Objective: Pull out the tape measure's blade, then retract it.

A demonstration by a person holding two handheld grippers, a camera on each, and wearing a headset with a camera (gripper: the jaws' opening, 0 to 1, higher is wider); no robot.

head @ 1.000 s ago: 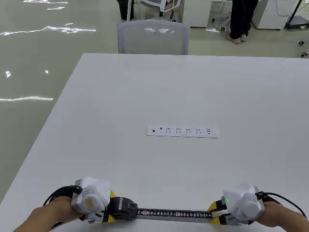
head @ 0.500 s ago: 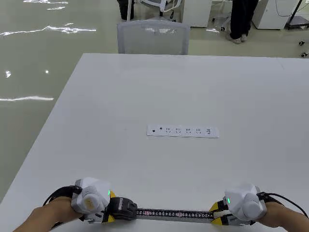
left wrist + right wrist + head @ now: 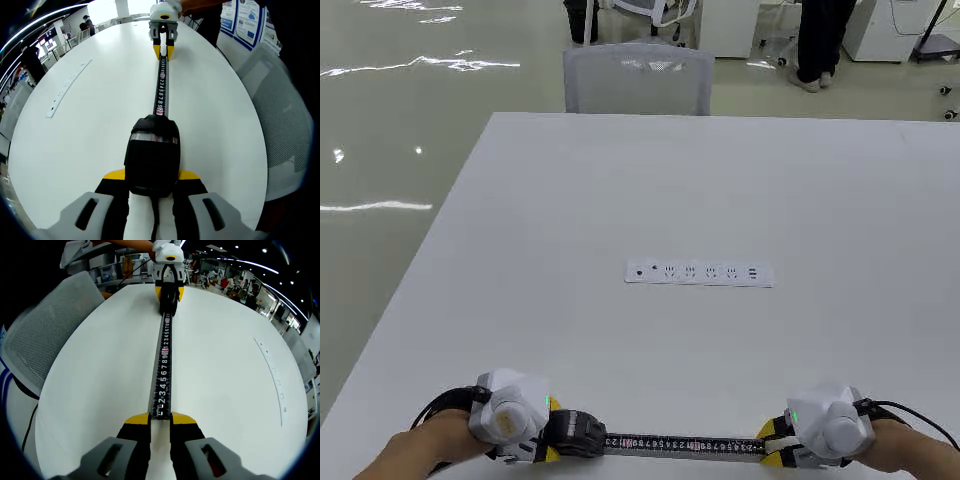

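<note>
Left gripper (image 3: 151, 176) clamped on black tape-measure case (image 3: 152, 150); right gripper (image 3: 160, 418) clamped on tip of numbered black blade (image 3: 163, 360), stretched between both.

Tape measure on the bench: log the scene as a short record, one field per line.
Case: black case, clamped between the left gripper's jaws
Blade: blade pulled out, stretched straight between the two grippers, numbers facing up
Left gripper: left gripper shut on the case
Right gripper: right gripper shut on the blade's tip
Table: white table, white power strip lying flat farther out
Stage: blade out, not yet retracted
</note>
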